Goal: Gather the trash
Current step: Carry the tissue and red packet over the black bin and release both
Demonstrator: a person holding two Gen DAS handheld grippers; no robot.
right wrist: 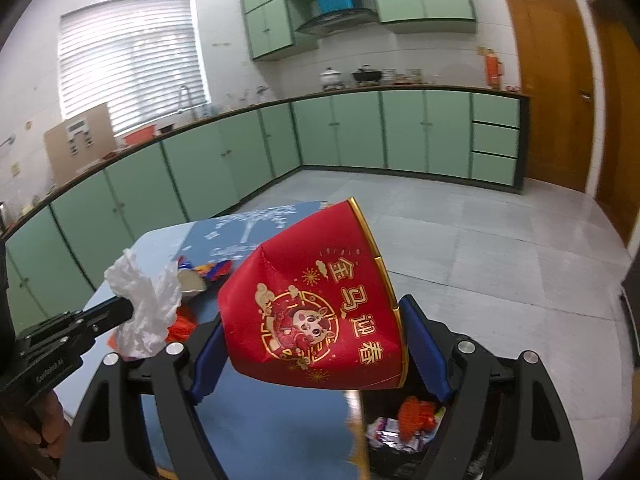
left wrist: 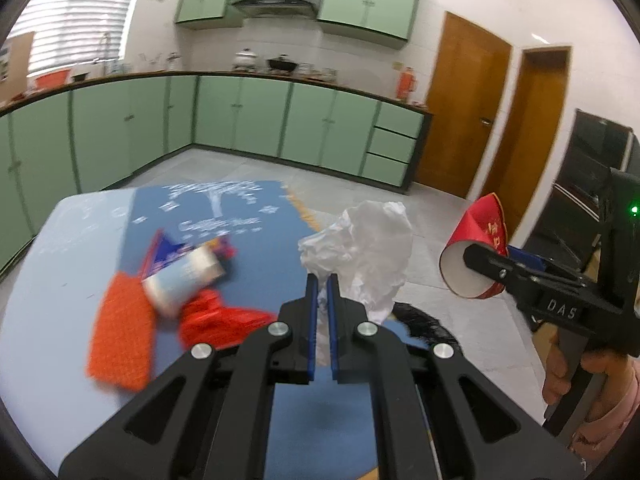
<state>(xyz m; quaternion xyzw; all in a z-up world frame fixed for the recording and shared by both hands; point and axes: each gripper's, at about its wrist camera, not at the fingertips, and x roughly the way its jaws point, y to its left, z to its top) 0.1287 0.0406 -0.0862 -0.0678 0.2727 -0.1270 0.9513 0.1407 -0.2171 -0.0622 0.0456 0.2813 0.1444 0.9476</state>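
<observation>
My left gripper (left wrist: pixel 323 280) is shut on a crumpled white tissue (left wrist: pixel 372 248), held up over the right end of the blue-clothed table (left wrist: pixel 260 248). In the right wrist view that gripper (right wrist: pixel 120 312) and the tissue (right wrist: pixel 144 304) show at the left. My right gripper (right wrist: pixel 312 320) stands wide, its blue pads pressed on the sides of a dented red paper cup (right wrist: pixel 320 312) with gold print. The left wrist view shows the cup (left wrist: pixel 480 236) lying sideways in the right gripper (left wrist: pixel 500 258). A black-lined trash bin (right wrist: pixel 380 404) with wrappers inside sits just below the cup.
More litter lies on the table: an orange mesh piece (left wrist: pixel 120 340), a red bag (left wrist: pixel 216 320), a tipped white cup (left wrist: pixel 184 280) and a colourful wrapper (left wrist: pixel 168 252). The bin's black liner (left wrist: pixel 424 324) is at the table's right edge. Green cabinets and wooden doors stand beyond the tiled floor.
</observation>
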